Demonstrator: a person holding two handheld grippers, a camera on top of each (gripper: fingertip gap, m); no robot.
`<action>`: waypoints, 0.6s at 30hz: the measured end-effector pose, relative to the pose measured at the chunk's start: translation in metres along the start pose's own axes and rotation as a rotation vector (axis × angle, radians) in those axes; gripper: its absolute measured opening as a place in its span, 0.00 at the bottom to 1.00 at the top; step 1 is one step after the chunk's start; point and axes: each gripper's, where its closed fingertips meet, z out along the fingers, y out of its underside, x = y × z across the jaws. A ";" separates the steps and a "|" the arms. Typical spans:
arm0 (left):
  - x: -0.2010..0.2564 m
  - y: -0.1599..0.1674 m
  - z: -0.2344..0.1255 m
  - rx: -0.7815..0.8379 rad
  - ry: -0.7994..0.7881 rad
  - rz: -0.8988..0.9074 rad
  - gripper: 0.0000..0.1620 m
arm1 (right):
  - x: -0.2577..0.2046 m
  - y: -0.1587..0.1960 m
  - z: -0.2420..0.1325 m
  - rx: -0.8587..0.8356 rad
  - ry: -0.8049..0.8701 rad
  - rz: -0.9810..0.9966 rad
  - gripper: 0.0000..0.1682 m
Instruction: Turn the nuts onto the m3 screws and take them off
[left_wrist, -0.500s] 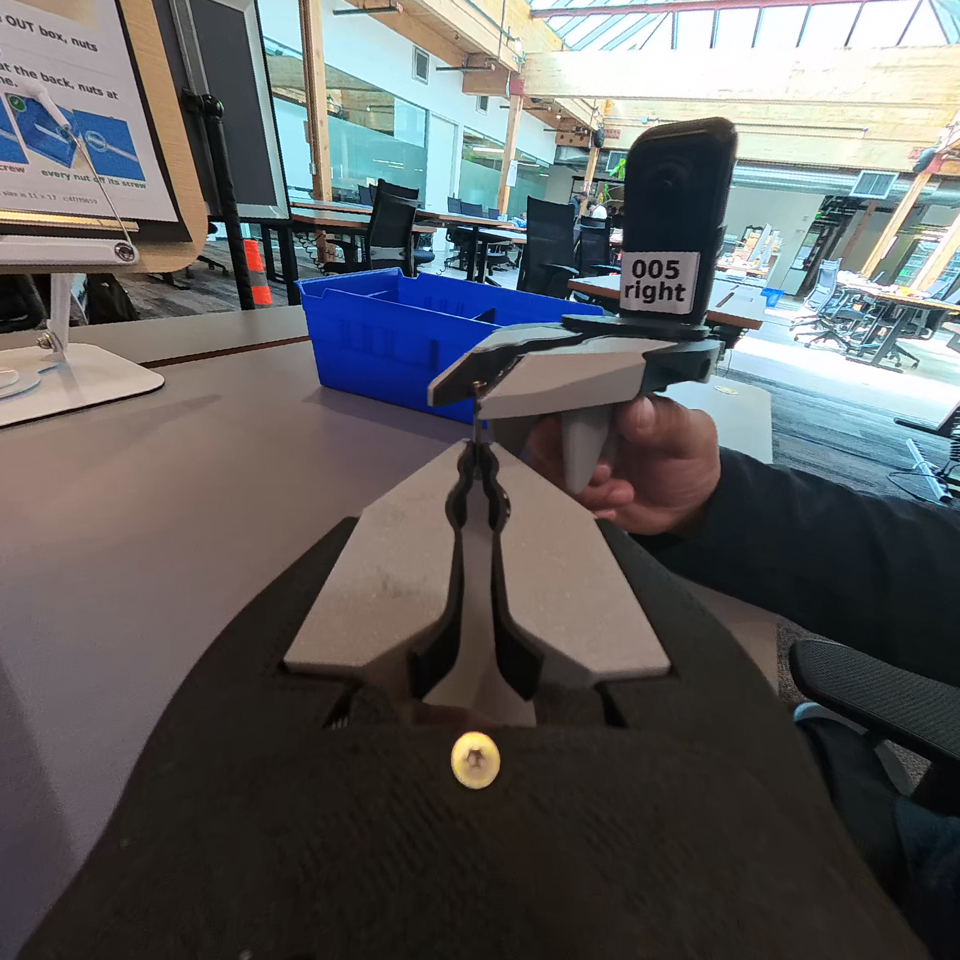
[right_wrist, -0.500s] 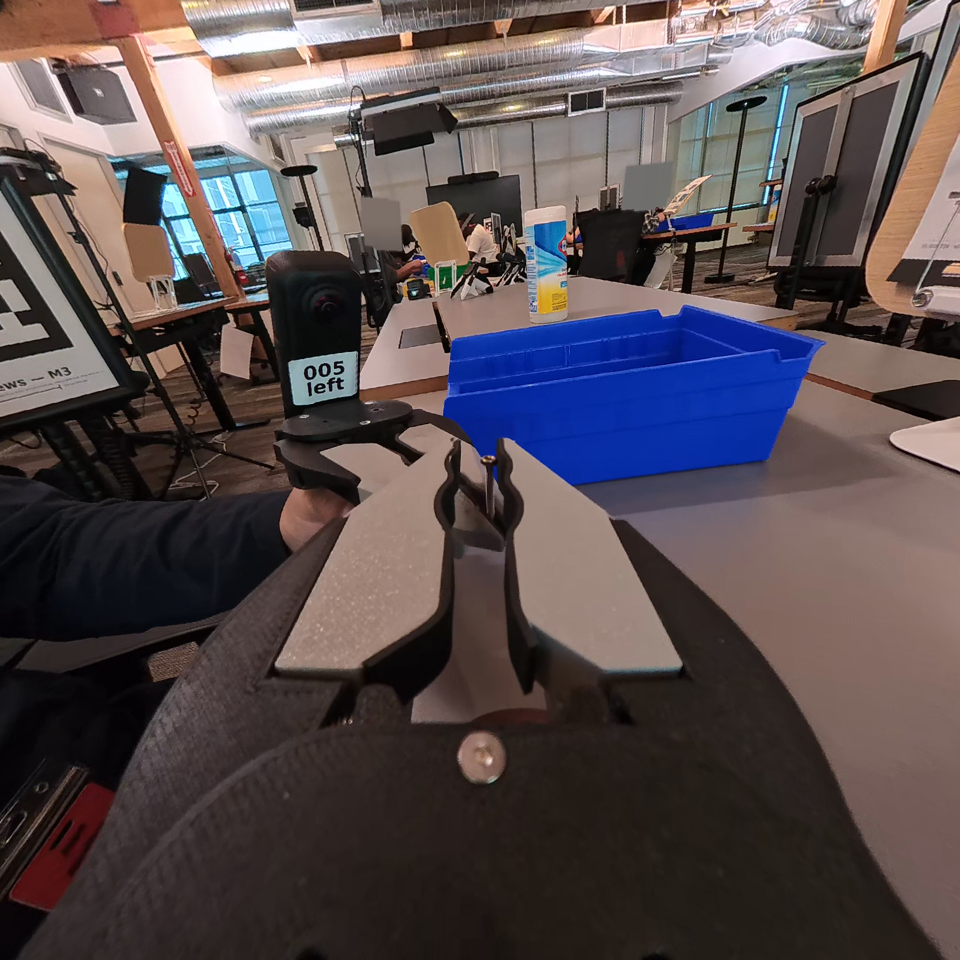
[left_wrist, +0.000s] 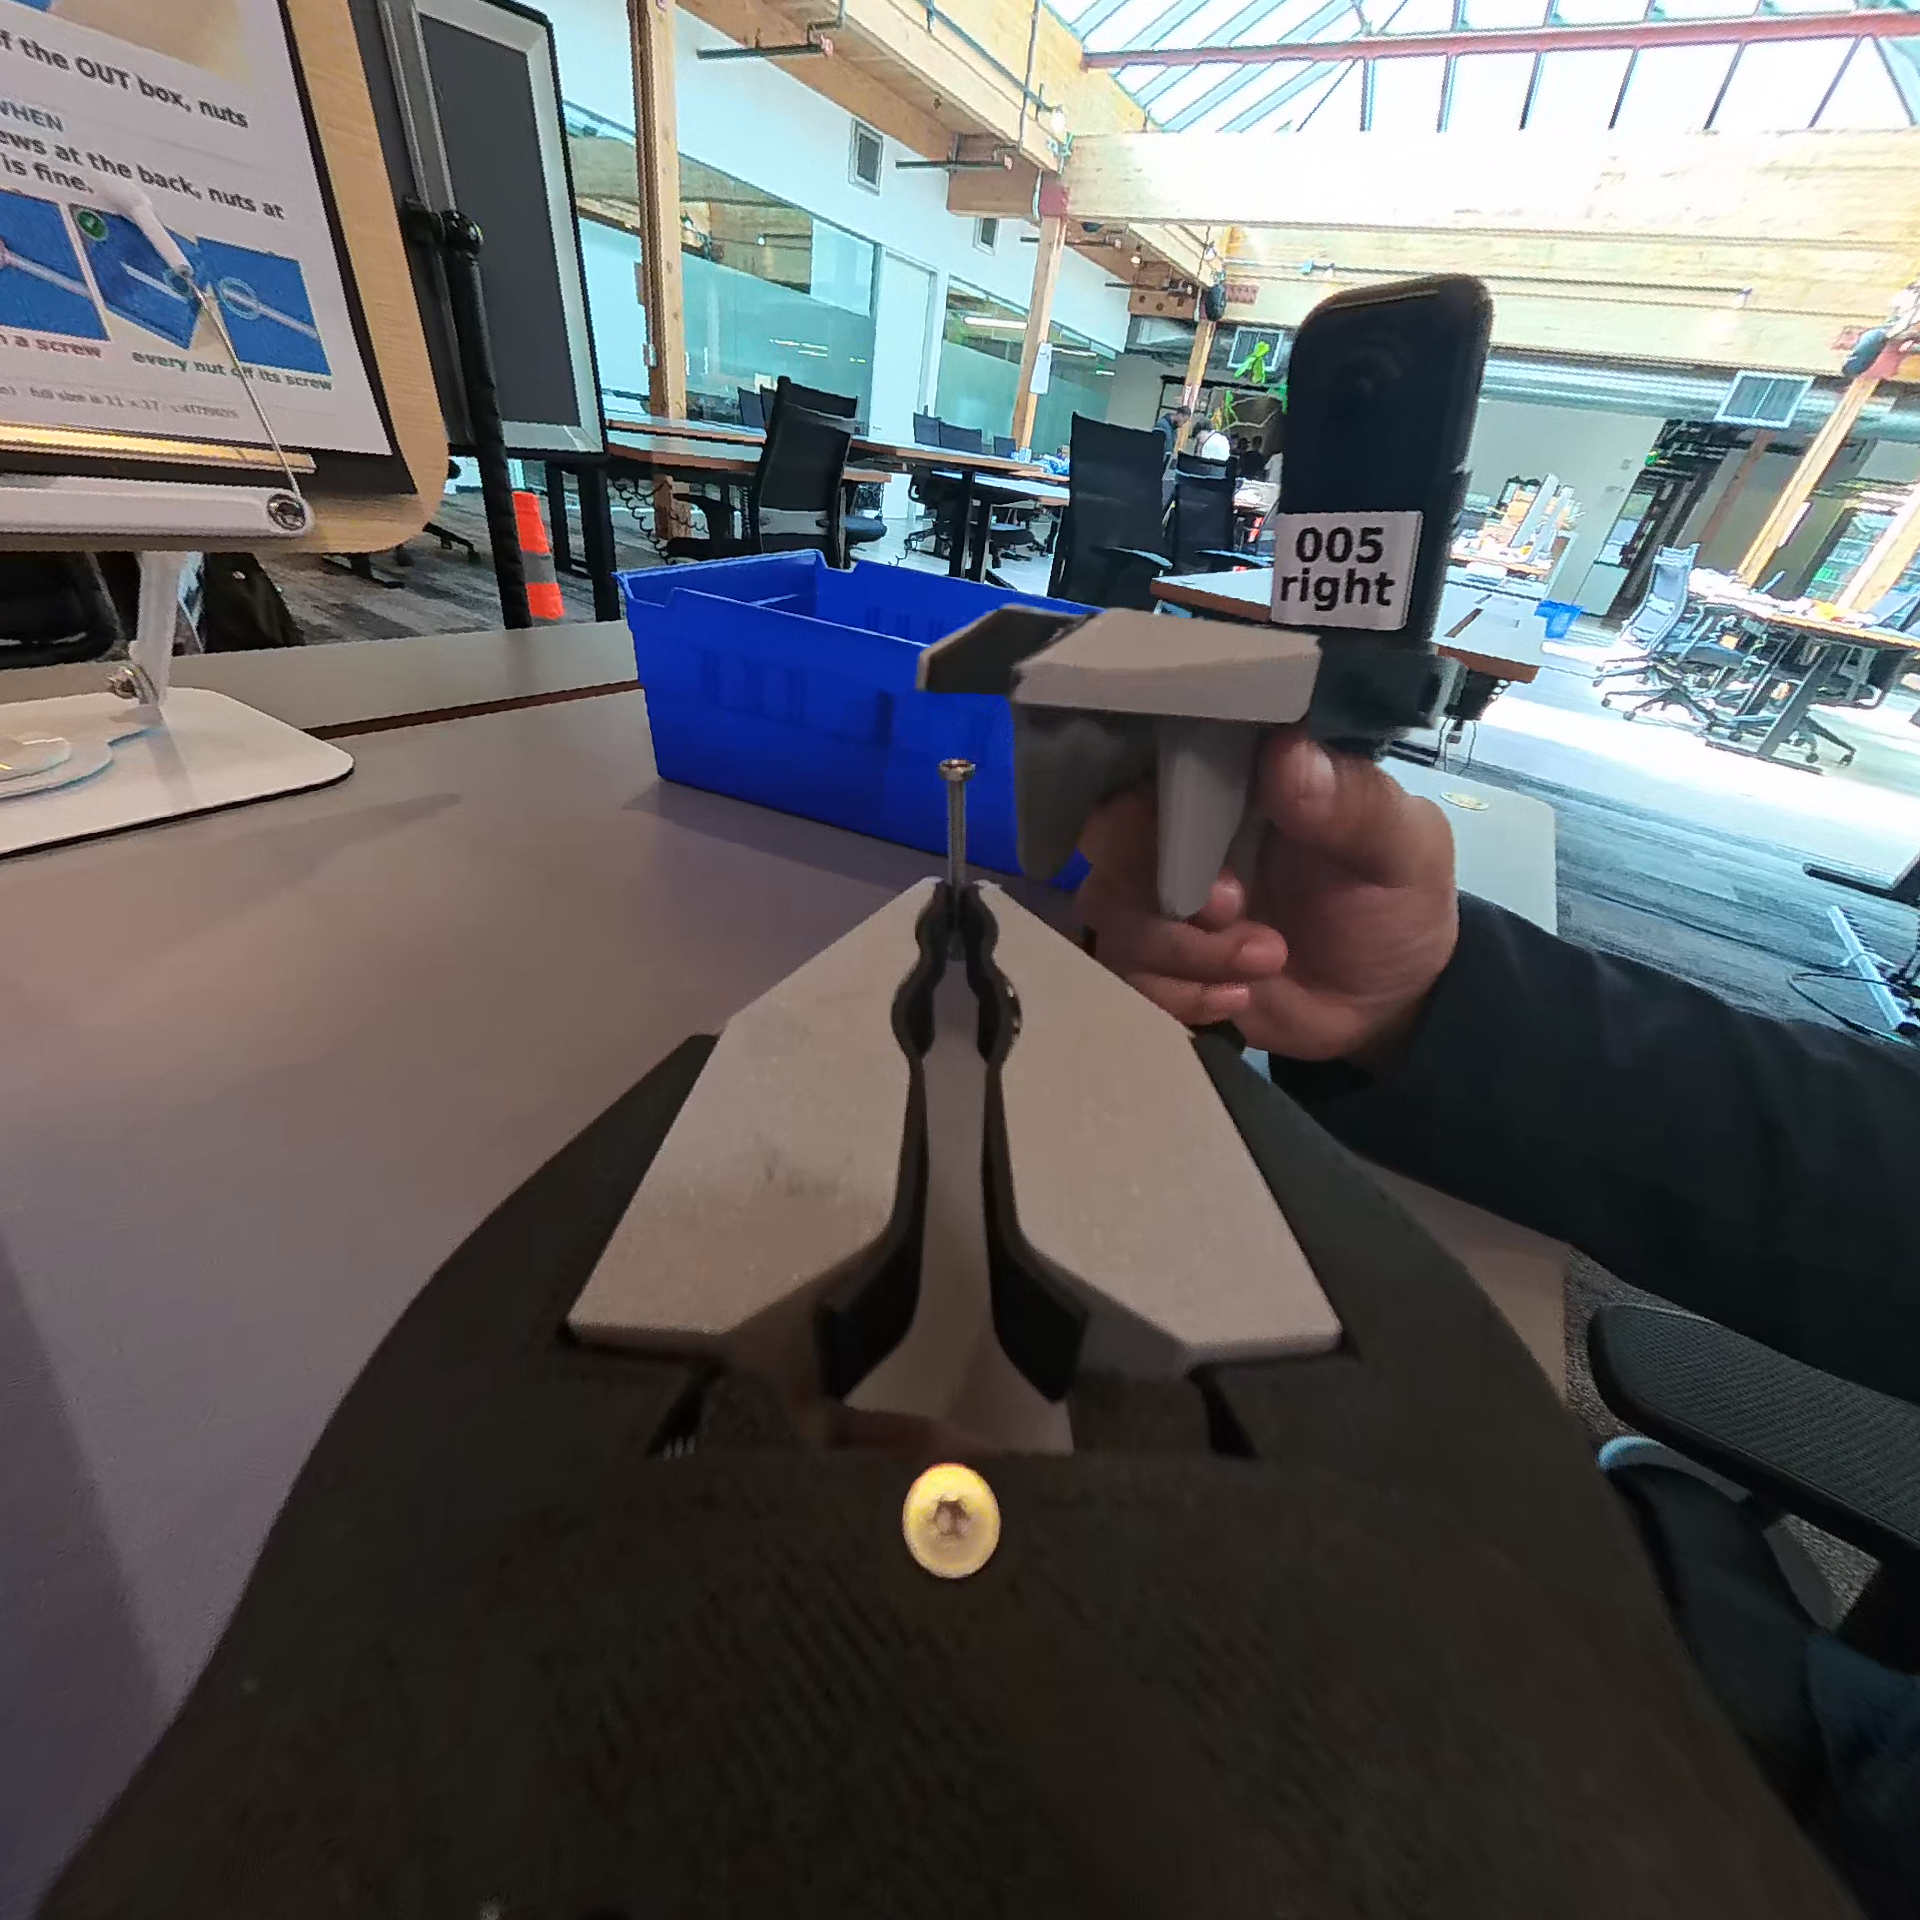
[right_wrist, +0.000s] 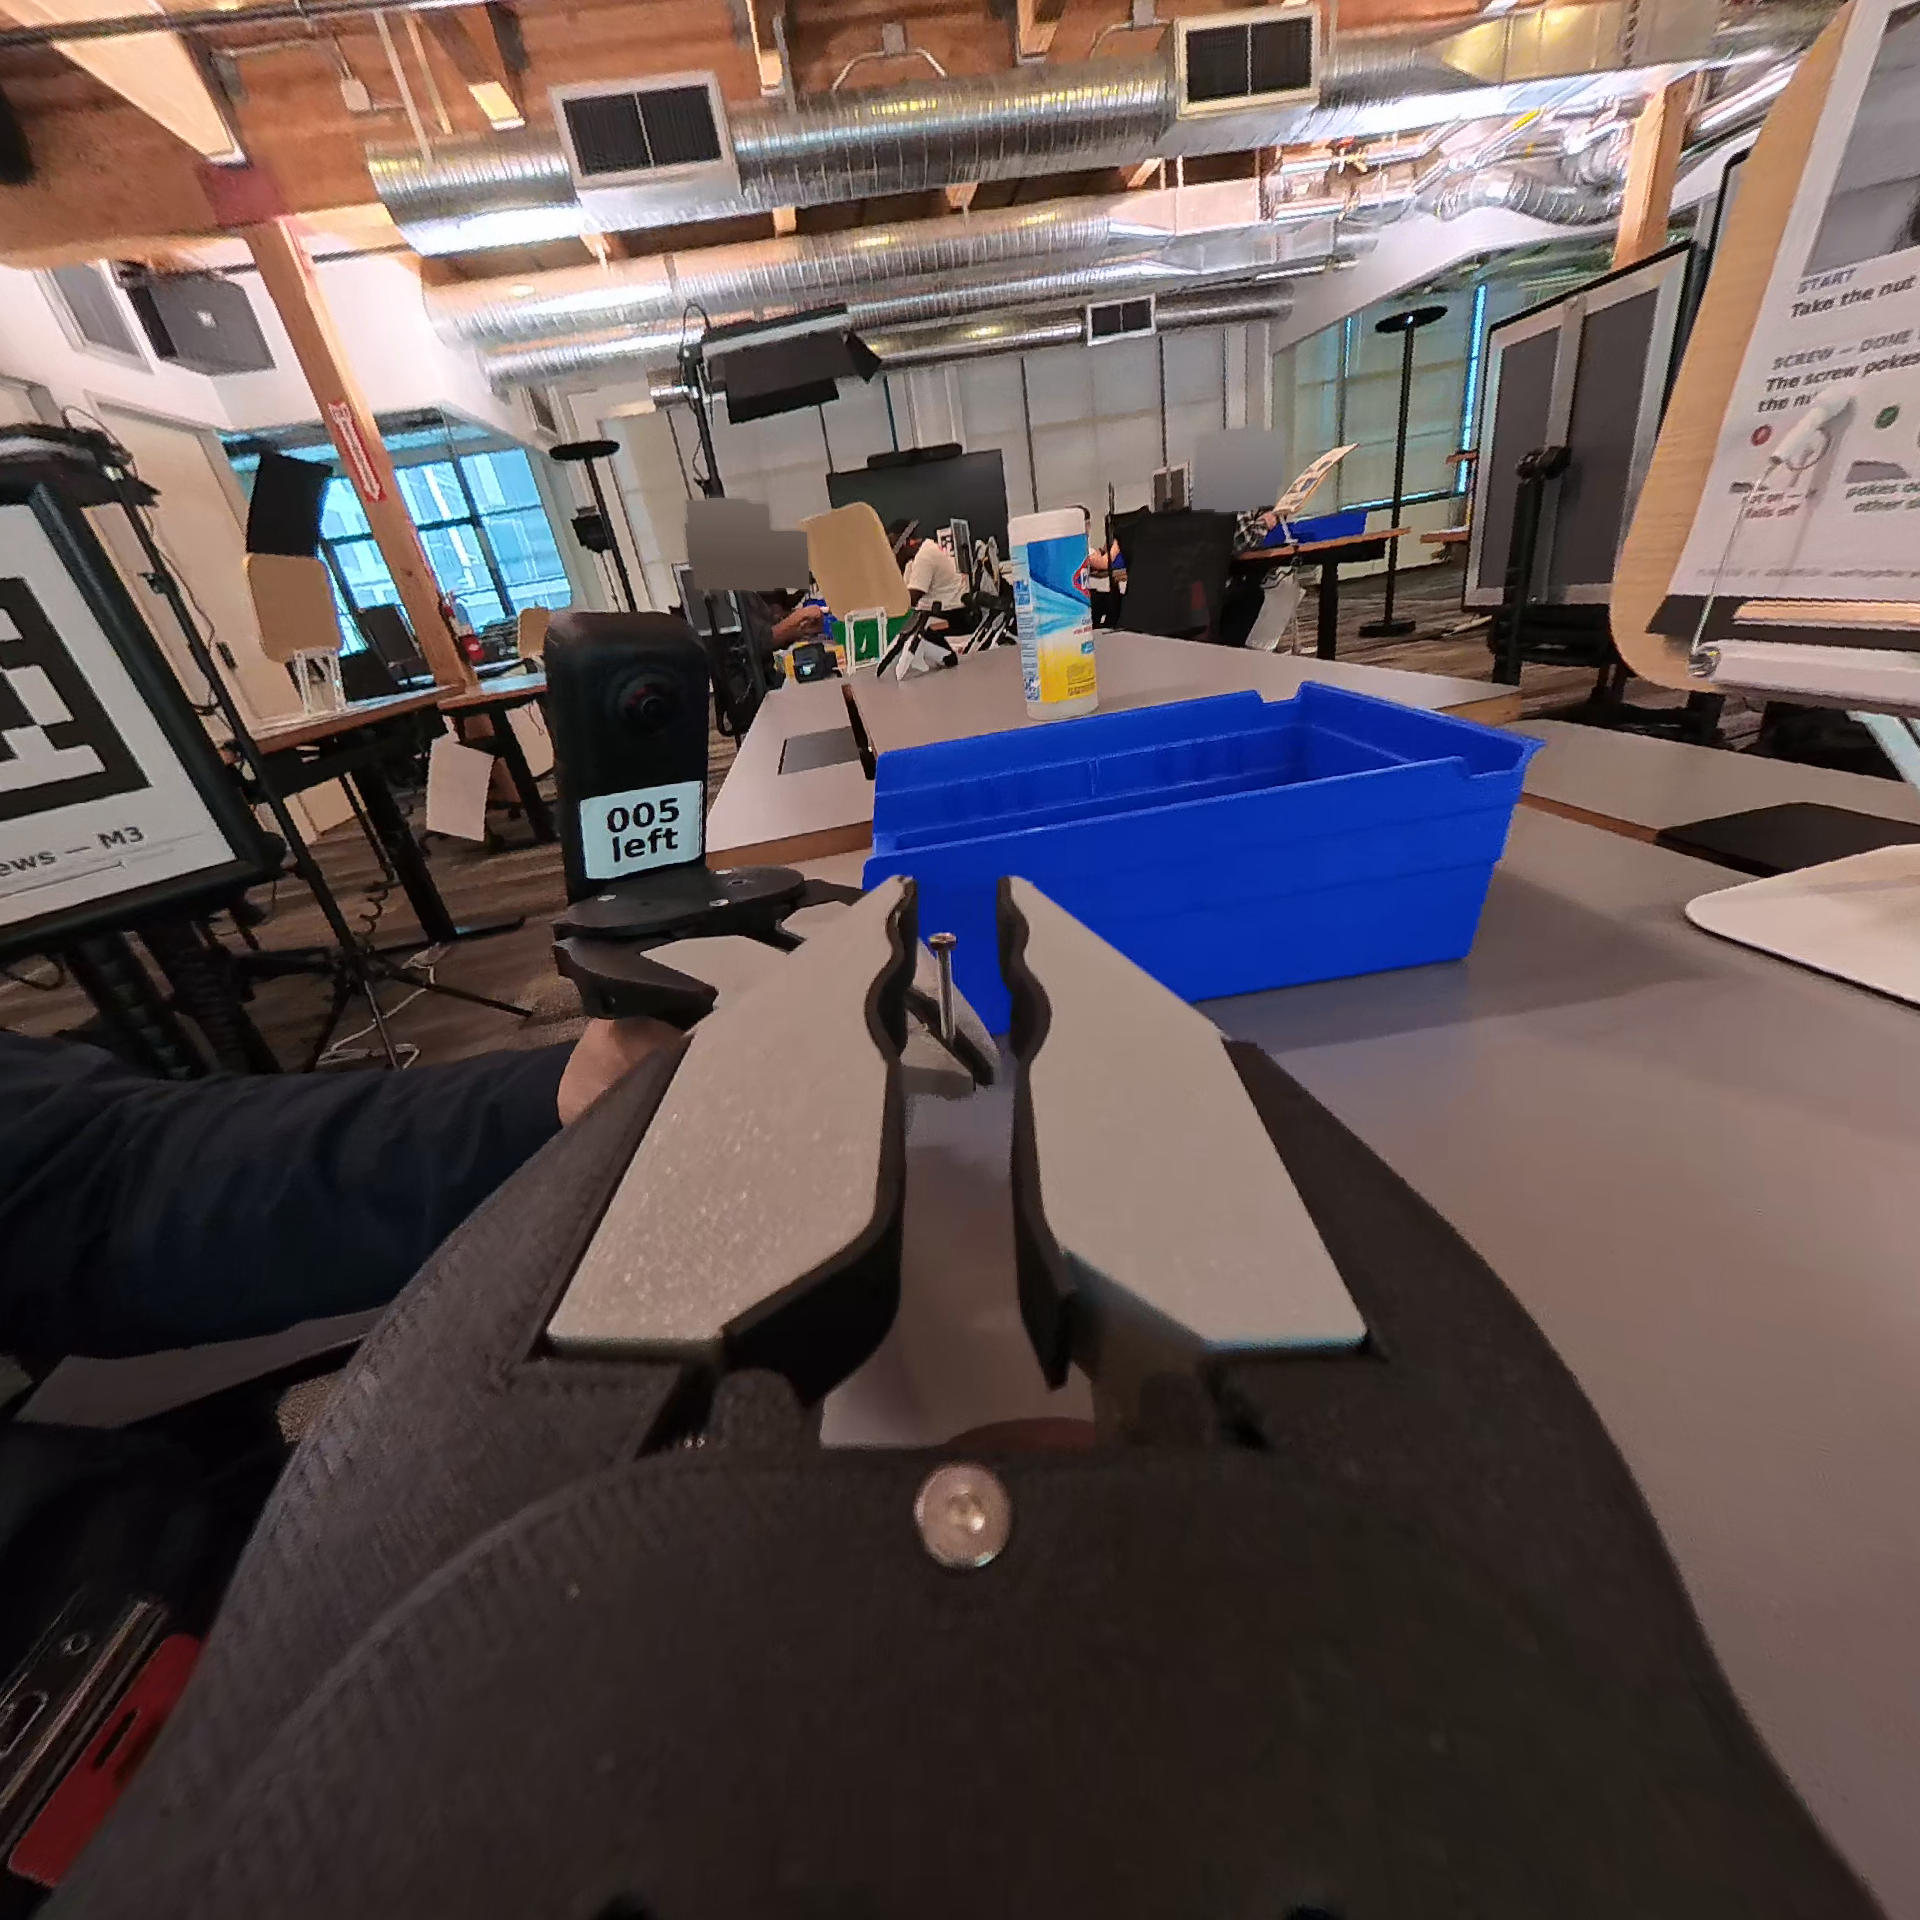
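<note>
The left gripper (left_wrist: 954, 914) is seen with its fingers (left_wrist: 790, 1143) pressed together on the lower end of a screw (left_wrist: 955, 821), which is held upright, head up, above the grey desk (left_wrist: 312, 987). No nut can be made out on the screw shaft; too small to tell. The right gripper (right_wrist: 956, 935) is held with its fingers (right_wrist: 769, 1122) spread, nothing between them; the screw (right_wrist: 943, 982) is seen through the gap, beyond the tips and apart from both. In the left wrist view the right gripper (left_wrist: 997, 665) is seen raised above and to the right of the screw head, not touching it, gripped by a hand (left_wrist: 1299, 894) in a dark sleeve. A blue bin (right_wrist: 1195, 883) is set on the desk behind both grippers, toward the far edge; its contents are not visible. A white stand base (left_wrist: 156, 758) is placed at the far left of the desk, carrying an instruction board (left_wrist: 177, 229). A wipes canister (right_wrist: 1055, 613) is stood on another desk behind the bin.
</note>
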 end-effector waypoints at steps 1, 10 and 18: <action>0.000 0.000 0.000 0.002 -0.001 0.000 0.00 | -0.001 0.000 0.000 -0.003 -0.001 -0.003 0.06; 0.001 0.001 0.000 -0.008 -0.003 0.010 0.00 | -0.008 0.015 0.009 -0.071 -0.016 -0.037 0.07; 0.003 0.002 0.001 -0.016 0.004 0.022 0.00 | -0.009 0.018 0.014 -0.083 -0.028 -0.023 0.05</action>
